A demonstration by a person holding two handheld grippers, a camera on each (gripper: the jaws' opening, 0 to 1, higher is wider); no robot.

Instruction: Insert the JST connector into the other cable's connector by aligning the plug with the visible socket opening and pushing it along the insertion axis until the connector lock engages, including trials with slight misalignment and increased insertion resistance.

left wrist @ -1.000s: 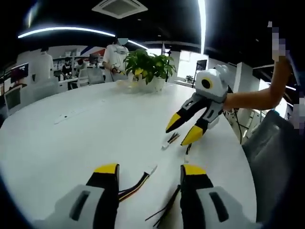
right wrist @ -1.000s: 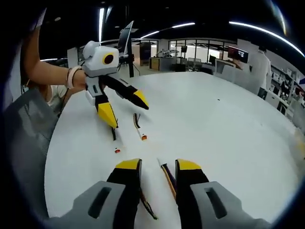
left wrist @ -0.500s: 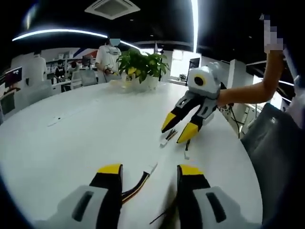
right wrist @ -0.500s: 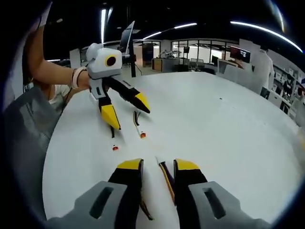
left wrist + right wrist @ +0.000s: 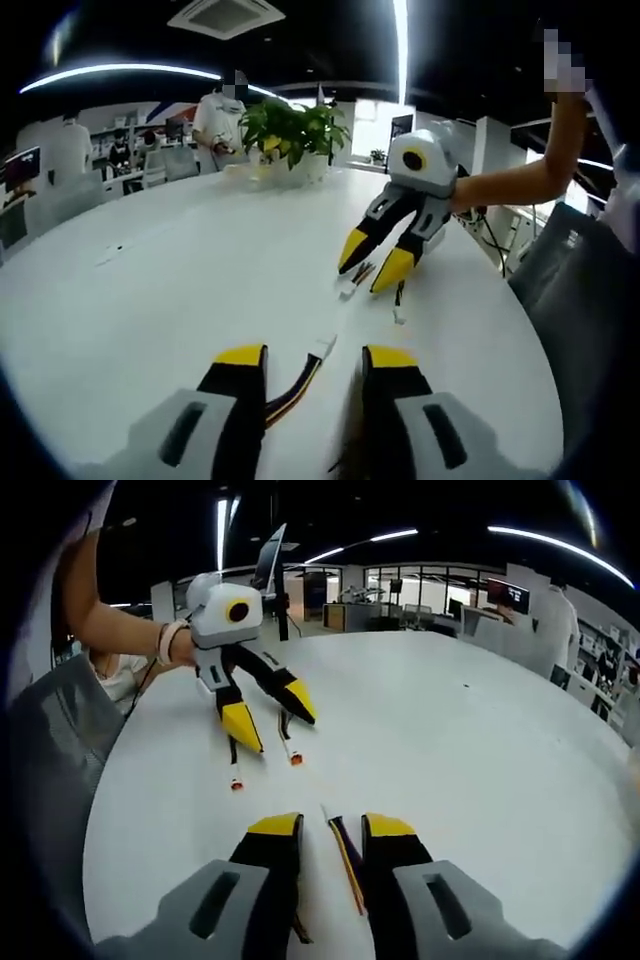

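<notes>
On the white table, a cable of coloured wires with a white connector lies between the jaws of my left gripper, which is open. Across from it my right gripper hangs open just above a second cable's white connector. A thin black lead lies beside it. In the right gripper view, my right gripper stands open astride its wire cable. There the left gripper straddles a cable with an orange end, and another short lead lies outside its jaws.
A potted plant stands at the table's far side, with people standing behind it. Grey chairs sit at the table's edge near the person's arm. Desks and monitors fill the office background.
Both grippers have come lower and closer to the cables on the table. Each gripper's jaws stand slightly narrower than before. The cables have not moved.
</notes>
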